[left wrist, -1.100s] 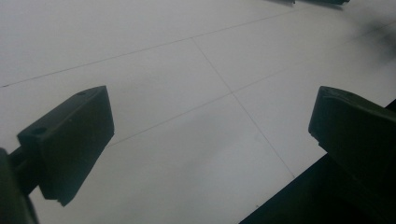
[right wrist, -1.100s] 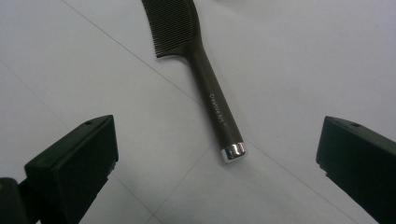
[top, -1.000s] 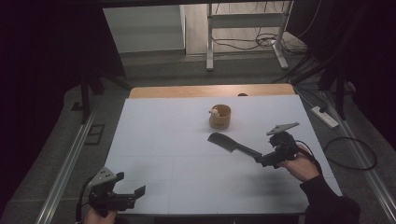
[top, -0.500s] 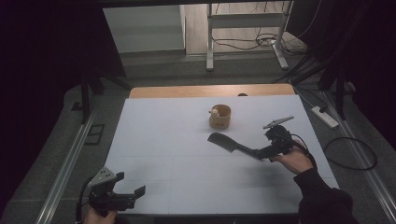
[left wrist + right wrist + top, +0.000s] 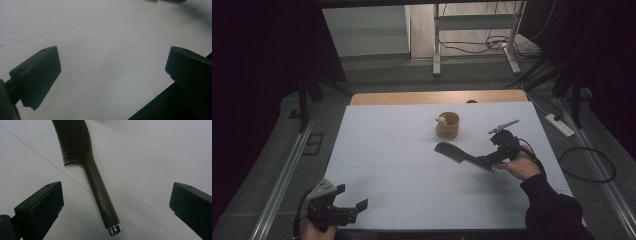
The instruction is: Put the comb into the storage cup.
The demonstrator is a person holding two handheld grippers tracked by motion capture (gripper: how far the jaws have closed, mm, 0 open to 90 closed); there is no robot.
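Edging right gripper (image 5: 116, 202) closer over comb (image 5: 82, 157) handle.

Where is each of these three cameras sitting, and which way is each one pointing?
High view: fixed above the person's side, looking forward and down on the white table; it shows both hands, the left gripper and the right gripper.
Left gripper view: rides on the left gripper, looking along its wide-apart jaws at bare table.
Right gripper view: rides on the right gripper, looking down between its parted jaws at the dark comb.
Shared: the comb also appears in the high view, near the wooden cup.
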